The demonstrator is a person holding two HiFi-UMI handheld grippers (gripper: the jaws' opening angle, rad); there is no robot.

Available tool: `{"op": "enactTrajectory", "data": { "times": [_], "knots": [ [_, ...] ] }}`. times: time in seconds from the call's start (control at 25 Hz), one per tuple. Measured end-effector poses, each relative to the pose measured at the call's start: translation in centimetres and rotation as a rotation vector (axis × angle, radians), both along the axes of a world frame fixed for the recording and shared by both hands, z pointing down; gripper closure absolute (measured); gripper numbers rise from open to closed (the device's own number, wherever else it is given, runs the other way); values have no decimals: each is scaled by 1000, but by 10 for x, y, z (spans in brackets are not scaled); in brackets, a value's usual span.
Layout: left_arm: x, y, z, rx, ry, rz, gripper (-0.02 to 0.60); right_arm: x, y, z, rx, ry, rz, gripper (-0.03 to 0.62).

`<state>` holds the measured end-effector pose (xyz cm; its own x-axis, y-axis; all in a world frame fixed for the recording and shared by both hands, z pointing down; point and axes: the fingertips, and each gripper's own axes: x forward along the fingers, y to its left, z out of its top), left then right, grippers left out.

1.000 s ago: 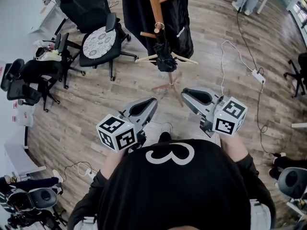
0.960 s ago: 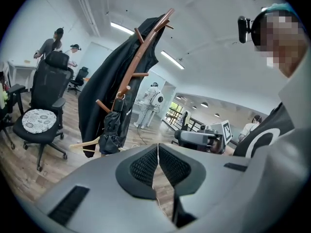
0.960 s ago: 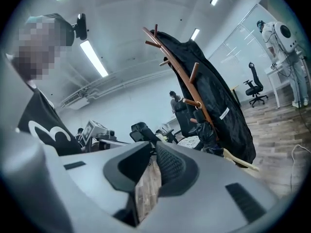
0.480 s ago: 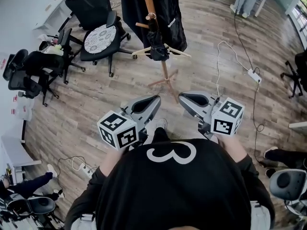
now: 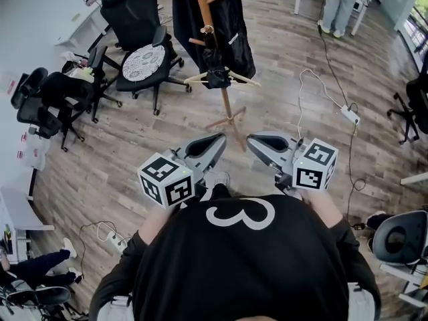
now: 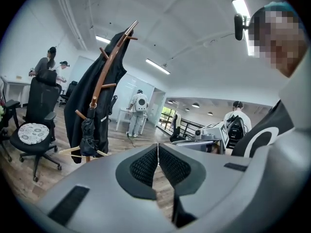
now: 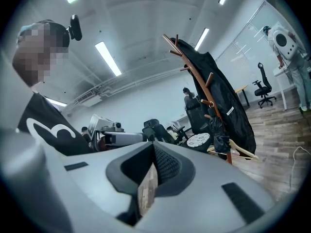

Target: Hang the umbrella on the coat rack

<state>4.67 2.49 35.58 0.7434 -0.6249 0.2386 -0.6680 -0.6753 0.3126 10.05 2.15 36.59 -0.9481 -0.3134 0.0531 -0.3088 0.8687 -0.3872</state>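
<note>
I hold both grippers level in front of me, side by side over the wooden floor (image 5: pixel 287 79), and well apart from the coat rack (image 5: pixel 226 102). The left gripper (image 5: pixel 217 141) has its jaws clenched together; in the left gripper view the ribbed pads (image 6: pixel 146 166) meet at the tips with nothing between them. The right gripper (image 5: pixel 253 141) is the same. Its jaws have just been closing and now sit pressed together, empty, in the right gripper view.

The umbrella (image 5: pixel 215 65) is folded and black. It hangs upright from a short peg low on the rack's wooden pole, close against the pole. A black coat (image 5: pixel 237 39) drapes from the rack just behind it, and a pale hanger (image 5: pixel 249 81) sticks out to either side near the umbrella's lower end. To the left of the rack stands an office chair (image 5: pixel 142 62) with a patterned white seat cushion.
</note>
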Motion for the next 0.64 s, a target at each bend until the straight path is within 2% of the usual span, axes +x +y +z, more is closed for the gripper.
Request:
{"op": "enactTrajectory", "data": {
  "times": [0.32, 0.48, 0.64],
  "knots": [
    [4, 11, -16, 31, -18, 8, 560, 6, 8, -15, 34, -2, -6, 568],
    [9, 18, -26, 68, -43, 38, 560, 6, 10, -20, 40, -8, -9, 568],
    [10, 18, -29, 82, -66, 11, 560, 11, 14, -21, 41, -17, -6, 568]
  ]
}}
